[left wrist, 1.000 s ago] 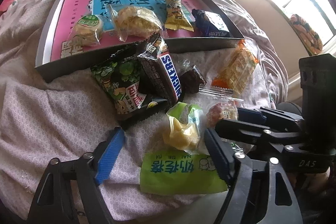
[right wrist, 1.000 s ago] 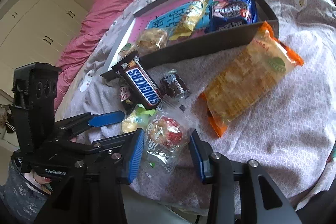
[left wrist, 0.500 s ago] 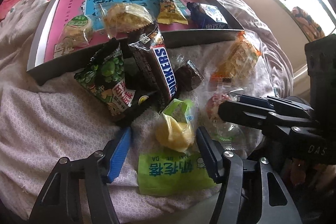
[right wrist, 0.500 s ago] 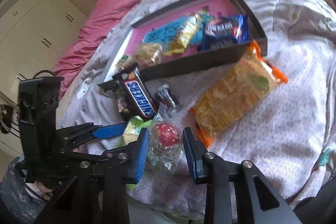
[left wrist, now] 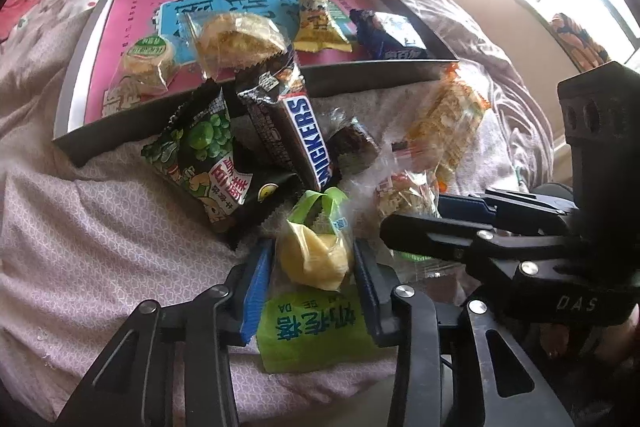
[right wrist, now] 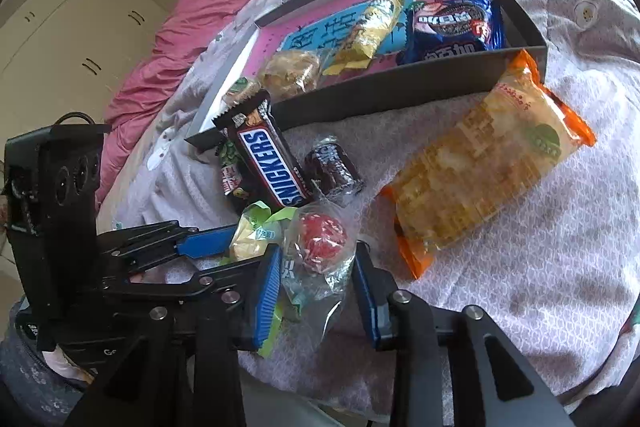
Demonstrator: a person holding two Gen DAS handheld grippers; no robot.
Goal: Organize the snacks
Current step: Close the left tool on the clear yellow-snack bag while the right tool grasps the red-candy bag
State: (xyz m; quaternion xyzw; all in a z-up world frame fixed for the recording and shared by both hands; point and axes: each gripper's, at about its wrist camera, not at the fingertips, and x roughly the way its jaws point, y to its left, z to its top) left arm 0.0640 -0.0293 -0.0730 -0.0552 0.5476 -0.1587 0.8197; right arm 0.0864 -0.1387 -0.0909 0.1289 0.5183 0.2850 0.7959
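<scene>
I see my left gripper (left wrist: 312, 259) closing its fingers around the soft yellow cake in a crinkly green-and-clear wrapper (left wrist: 314, 255), just below the Snickers bar (left wrist: 298, 135), while my right gripper (right wrist: 316, 267) pinches the slippery clear-wrapped red candy (right wrist: 322, 237) beside it.

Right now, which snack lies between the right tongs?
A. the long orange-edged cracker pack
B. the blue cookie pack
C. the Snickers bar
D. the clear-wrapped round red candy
D: the clear-wrapped round red candy sits between the blue pads of the right tongs; the other three lie farther up the bed.
</scene>
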